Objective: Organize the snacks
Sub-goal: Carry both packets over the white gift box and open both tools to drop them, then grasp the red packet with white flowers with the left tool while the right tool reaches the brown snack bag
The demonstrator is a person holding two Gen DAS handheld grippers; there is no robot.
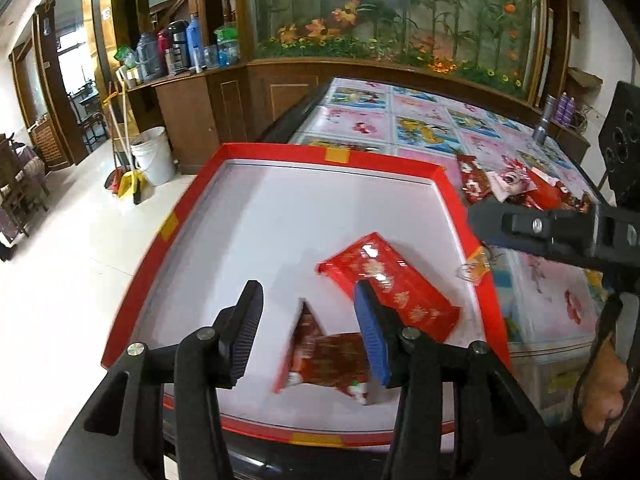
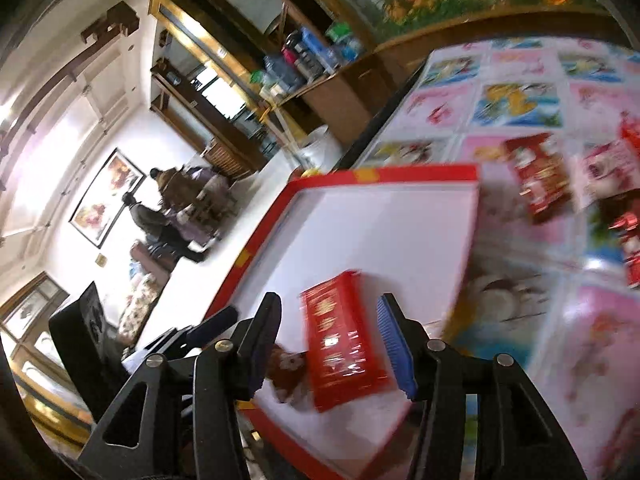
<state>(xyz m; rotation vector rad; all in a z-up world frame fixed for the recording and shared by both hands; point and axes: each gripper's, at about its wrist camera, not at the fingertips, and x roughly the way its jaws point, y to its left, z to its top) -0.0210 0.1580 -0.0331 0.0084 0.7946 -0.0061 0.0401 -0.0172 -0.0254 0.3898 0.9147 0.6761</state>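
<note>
A shallow white tray with a red rim (image 1: 280, 149) (image 2: 400, 171) lies at the corner of a table with a picture-patterned cover. Two snack packets are inside it. One is a glossy red packet with gold flowers (image 1: 396, 280) (image 2: 340, 344); the other is a darker red packet (image 1: 324, 356) (image 2: 288, 372), blurred. My left gripper (image 1: 310, 332) hovers over the darker packet, jaws apart, pads touching nothing. My right gripper (image 2: 330, 340) hangs above the glossy packet with gaps on both sides. One of the right gripper's fingers (image 1: 520, 224) reaches in over the tray's right rim.
Several loose red and pink snack packets (image 1: 504, 180) (image 2: 536, 176) lie on the table right of the tray. A metal cylinder (image 1: 542, 128) stands further back. A white bucket (image 1: 154, 156) and brooms are on the floor left of the table. A hand (image 1: 604, 384) shows at right.
</note>
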